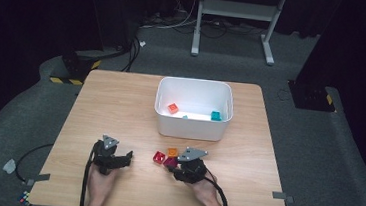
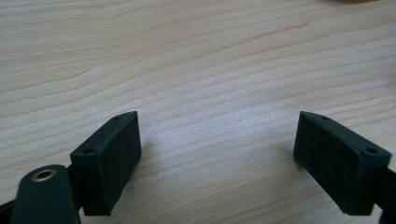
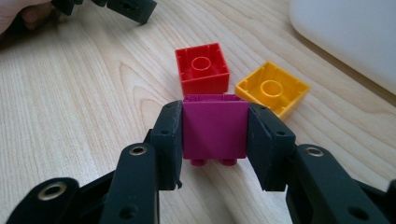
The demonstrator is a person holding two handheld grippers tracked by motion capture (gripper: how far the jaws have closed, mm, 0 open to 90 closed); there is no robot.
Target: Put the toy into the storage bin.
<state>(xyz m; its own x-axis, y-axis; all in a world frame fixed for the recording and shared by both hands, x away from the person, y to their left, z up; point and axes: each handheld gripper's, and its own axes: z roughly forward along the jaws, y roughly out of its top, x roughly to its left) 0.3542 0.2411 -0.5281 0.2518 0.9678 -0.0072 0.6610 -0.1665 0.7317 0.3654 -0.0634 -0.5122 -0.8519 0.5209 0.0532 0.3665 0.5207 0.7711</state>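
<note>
The right claw (image 3: 215, 140) is clamping a magenta block (image 3: 215, 126) between its pads, low over the table (image 1: 120, 107), the block's studs pointing down. The white bin (image 1: 192, 129) is sitting just ahead of this claw, much nearer to it than to the left claw (image 1: 128, 157), so carrying the block forward looks like the right hand's job. The left claw is resting with its jaws apart and empty. Just beyond the held block are lying one red block (image 3: 201, 68) and one yellow block (image 3: 272, 87); three small pieces are lying in the bin.
</note>
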